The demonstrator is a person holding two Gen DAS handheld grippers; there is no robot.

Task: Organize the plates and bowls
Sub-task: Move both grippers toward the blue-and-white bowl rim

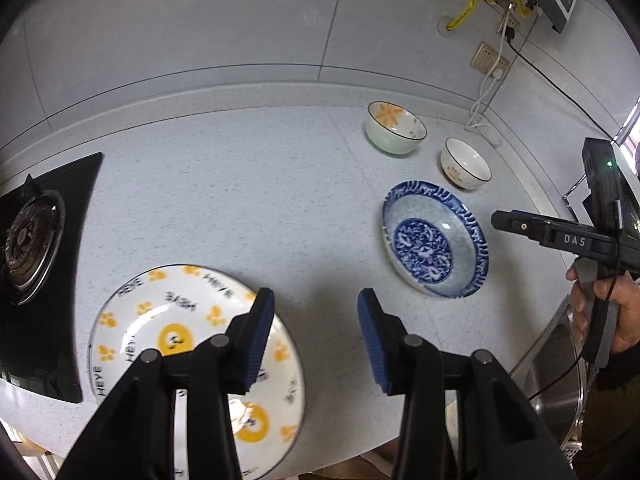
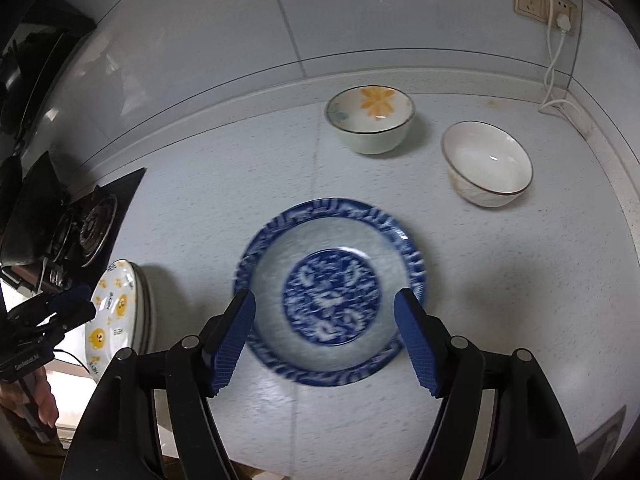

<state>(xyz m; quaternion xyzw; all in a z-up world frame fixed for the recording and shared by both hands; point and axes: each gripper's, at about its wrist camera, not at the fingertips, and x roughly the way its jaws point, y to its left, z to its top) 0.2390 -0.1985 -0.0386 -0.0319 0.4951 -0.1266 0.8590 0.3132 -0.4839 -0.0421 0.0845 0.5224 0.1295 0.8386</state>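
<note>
A white plate with yellow prints [image 1: 172, 308] lies on top of a short stack near the counter's front left, also seen edge-on as the plate stack [image 2: 116, 312]. My left gripper [image 1: 316, 294] hovers open just right of it, nothing between its blue pads. A deep blue-patterned plate [image 2: 330, 292] lies flat on the counter; my right gripper [image 2: 325, 296] hangs open above it, its pads apart over the plate's two sides. Behind stand a bowl with an orange flower [image 2: 370, 120] and a plain white bowl [image 2: 486, 164], both upright.
A black gas stove [image 1: 36, 248] borders the speckled counter [image 1: 240, 184] on the left. A steel sink [image 1: 560, 360] lies at the right edge. A wall socket [image 2: 544, 4] with a white cable hangs at the back right corner. A hand [image 1: 616, 312] holds the right gripper.
</note>
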